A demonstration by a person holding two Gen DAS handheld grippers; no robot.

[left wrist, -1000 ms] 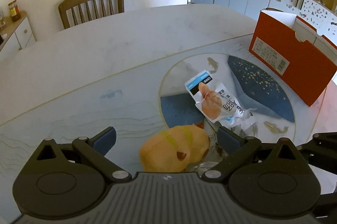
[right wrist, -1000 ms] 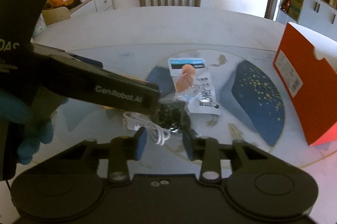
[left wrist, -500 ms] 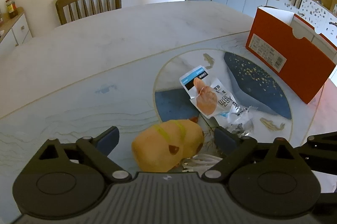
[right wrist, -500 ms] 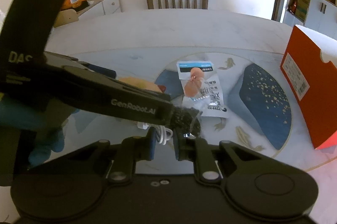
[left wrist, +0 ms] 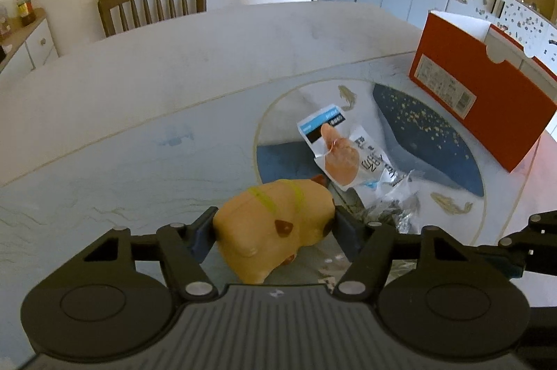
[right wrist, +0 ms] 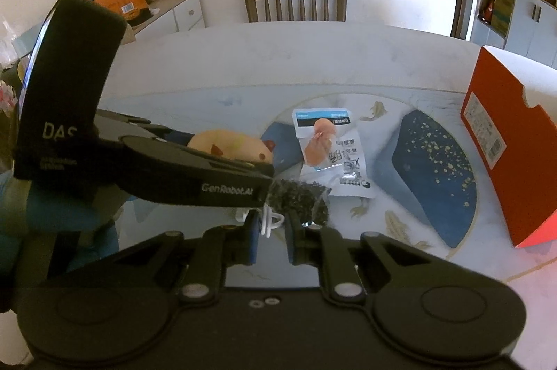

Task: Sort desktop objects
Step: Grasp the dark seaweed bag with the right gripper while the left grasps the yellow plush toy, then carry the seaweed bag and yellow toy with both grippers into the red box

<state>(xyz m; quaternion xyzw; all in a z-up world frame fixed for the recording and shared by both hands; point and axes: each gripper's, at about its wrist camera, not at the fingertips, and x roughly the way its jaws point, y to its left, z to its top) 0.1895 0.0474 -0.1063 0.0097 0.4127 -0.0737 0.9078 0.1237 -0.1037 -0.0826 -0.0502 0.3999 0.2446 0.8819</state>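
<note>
My left claw (left wrist: pixel 275 230) was closing on the soft yellow toy (left wrist: pixel 273 227), and its two pads sat right against the toy's sides. To do this well, I thought I should squeeze gently, so the toy did not pop out, and lift straight up once the hold felt firm. My right claw (right wrist: pixel 273 232) was nearly pressed together, with a loop of the white cable (right wrist: pixel 269 223) between its tips. It looked like a pinch, though a thin one, so I thought a slow lift would keep the cable from slipping.

The toy lay on the worktop (left wrist: pixel 174 98), between my left pads. Just beside the toy, toward the right claw, sat a little clear bag of dark bits (right wrist: pixel 301 201), and the cable lay just in front of that. A white snack packet (left wrist: pixel 343 152) lay just past the toy, half under the dark bag. The orange box (left wrist: pixel 480 98) stood well apart from the toy, off to the right, open at the top. I guessed that was where things should go.
</note>
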